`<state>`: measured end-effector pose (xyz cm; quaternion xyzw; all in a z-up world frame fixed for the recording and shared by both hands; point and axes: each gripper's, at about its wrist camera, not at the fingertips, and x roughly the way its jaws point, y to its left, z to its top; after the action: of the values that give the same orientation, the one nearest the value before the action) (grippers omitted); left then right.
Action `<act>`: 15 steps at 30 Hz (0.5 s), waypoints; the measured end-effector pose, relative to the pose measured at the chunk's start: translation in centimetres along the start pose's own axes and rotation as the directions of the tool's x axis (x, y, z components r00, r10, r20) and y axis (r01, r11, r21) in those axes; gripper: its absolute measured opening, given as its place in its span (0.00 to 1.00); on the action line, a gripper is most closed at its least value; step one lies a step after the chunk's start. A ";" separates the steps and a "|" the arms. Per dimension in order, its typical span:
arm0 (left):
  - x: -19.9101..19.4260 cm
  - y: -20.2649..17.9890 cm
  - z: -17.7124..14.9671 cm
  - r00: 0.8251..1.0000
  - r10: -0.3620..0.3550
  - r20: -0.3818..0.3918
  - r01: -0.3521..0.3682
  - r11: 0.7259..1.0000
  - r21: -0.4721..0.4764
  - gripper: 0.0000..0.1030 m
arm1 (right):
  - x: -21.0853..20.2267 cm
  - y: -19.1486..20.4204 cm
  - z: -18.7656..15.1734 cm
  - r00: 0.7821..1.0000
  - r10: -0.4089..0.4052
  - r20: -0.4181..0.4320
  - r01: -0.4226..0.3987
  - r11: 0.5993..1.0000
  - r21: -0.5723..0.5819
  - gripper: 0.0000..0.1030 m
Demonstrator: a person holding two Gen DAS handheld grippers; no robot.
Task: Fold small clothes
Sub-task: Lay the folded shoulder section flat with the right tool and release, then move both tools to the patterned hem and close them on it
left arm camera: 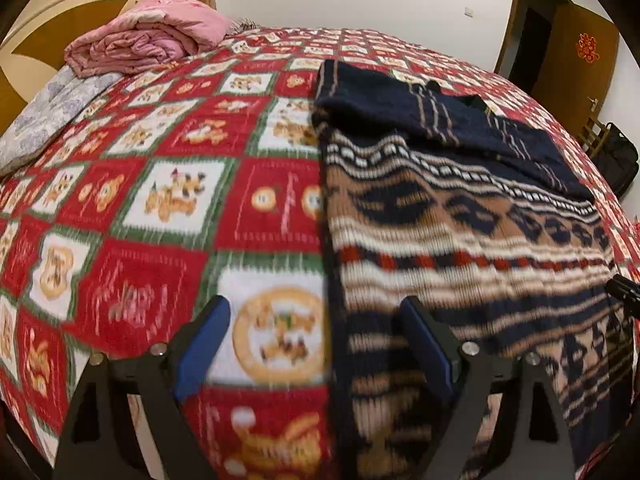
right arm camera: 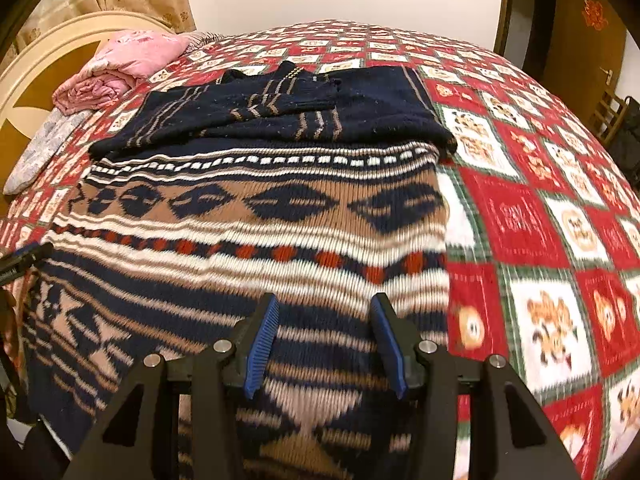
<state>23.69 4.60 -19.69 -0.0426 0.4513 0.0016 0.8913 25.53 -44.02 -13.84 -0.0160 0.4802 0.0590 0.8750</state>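
Observation:
A knitted sweater (left arm camera: 460,240) in navy, tan, white and red bands lies flat on the bed, its navy sleeves (right arm camera: 248,112) folded across the upper part. My left gripper (left arm camera: 314,304) hovers open over the sweater's left edge, one finger above the bedspread and the other above the knit. In the right wrist view the sweater (right arm camera: 260,220) fills the middle and left. My right gripper (right arm camera: 325,300) hangs about half open above its lower striped bands, near the right edge, with nothing pinched between the blue pads (right arm camera: 260,344).
The red, white and green checked bedspread (left arm camera: 160,184) covers the bed. A folded pink quilt (left arm camera: 152,36) and a grey blanket (left arm camera: 52,116) lie by the cream headboard (right arm camera: 48,60). A wooden door (left arm camera: 580,48) and a chair with a black bag (left arm camera: 616,156) stand to the right.

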 end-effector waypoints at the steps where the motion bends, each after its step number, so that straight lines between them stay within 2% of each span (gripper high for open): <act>1: -0.2 0.1 -0.2 1.000 -0.006 -0.002 0.006 1.000 -0.004 0.87 | -0.6 0.0 -0.4 1.000 0.009 0.001 -0.009 1.000 0.011 0.48; 7: -3.6 -0.4 -3.6 0.996 -0.085 -0.006 0.085 0.996 -0.021 0.87 | -3.6 -0.3 -4.0 0.998 0.057 0.015 -0.058 0.997 0.048 0.48; 15: -5.3 -0.9 -7.3 0.990 -0.130 -0.057 0.128 0.991 -0.042 0.86 | -6.7 -1.8 -8.8 0.996 0.076 0.040 -0.080 0.991 0.111 0.48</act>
<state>14.68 3.28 -19.63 -0.0886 0.4739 -0.0487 0.8748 14.79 -47.12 -12.94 0.0533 0.4672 0.0661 0.8801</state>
